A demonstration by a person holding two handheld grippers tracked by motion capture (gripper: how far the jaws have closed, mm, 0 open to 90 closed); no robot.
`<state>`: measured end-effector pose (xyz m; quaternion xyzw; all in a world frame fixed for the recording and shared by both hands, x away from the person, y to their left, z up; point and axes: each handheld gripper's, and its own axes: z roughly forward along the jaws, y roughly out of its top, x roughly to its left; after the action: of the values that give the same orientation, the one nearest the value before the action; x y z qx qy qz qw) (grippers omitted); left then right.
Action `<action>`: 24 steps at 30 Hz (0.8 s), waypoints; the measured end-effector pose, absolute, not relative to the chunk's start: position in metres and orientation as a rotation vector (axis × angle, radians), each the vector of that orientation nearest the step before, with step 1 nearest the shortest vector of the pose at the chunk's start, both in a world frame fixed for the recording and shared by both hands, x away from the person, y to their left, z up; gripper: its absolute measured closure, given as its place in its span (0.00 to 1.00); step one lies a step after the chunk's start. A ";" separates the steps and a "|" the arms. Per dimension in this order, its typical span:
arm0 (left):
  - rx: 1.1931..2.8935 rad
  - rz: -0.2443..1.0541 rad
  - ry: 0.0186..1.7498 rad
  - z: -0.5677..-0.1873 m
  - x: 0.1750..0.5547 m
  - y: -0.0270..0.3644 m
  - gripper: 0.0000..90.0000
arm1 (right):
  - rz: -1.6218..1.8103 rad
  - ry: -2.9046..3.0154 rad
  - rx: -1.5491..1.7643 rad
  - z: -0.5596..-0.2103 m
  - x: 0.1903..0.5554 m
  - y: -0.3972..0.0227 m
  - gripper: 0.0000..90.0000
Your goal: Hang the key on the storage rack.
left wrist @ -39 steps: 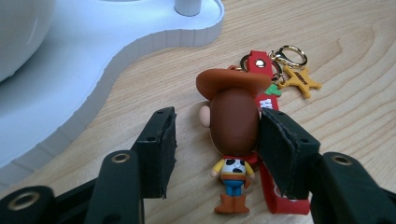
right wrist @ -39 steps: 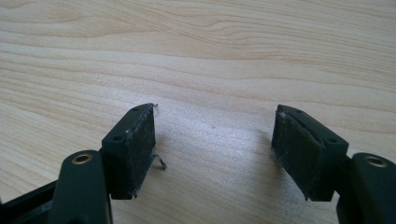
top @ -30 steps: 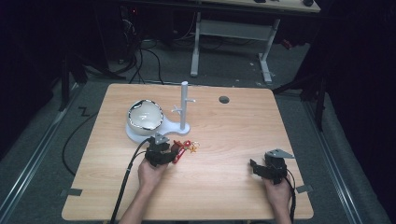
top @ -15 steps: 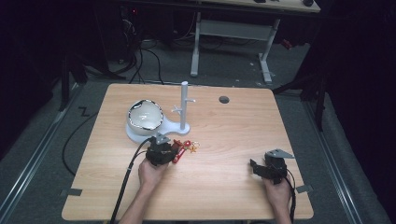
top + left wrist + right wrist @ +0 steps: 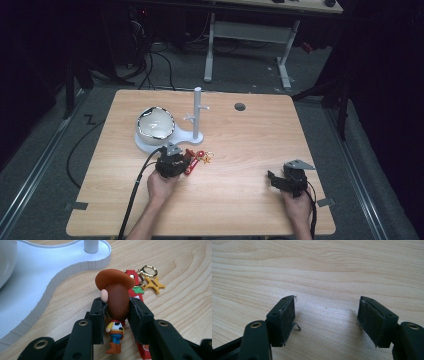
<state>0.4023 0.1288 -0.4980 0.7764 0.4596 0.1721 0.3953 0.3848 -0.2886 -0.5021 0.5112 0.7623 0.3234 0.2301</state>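
Observation:
A small cowboy figure with a brown hat lies on the wooden table, joined to a red strap, a gold ring and a yellow star charm. My left gripper has just been closing, and its pads now press on both sides of the figure's head. In the high view the left gripper sits just left of the red keychain, in front of the white stand. My right gripper rests near the table's front right, and its jaws stand open over bare wood.
A white stand with an upright post and side pegs rises from a flat white base. A white bowl with a dark rim sits on that base. A round cable hole is at the table's back. Cables trail from both grippers.

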 end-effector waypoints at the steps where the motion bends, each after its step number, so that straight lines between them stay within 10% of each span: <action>1: 1.967 0.436 1.163 -0.497 0.402 0.130 0.74 | 0.890 2.097 1.407 -0.502 0.385 -0.289 0.34; 24: 1.865 0.472 1.123 -0.470 0.387 0.141 0.74 | 0.890 2.097 1.406 -0.502 0.385 -0.289 0.34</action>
<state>0.3870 0.1413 -0.4698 0.7514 0.4523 0.1900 0.4412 0.3848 -0.2887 -0.5021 0.5112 0.7623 0.3235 0.2300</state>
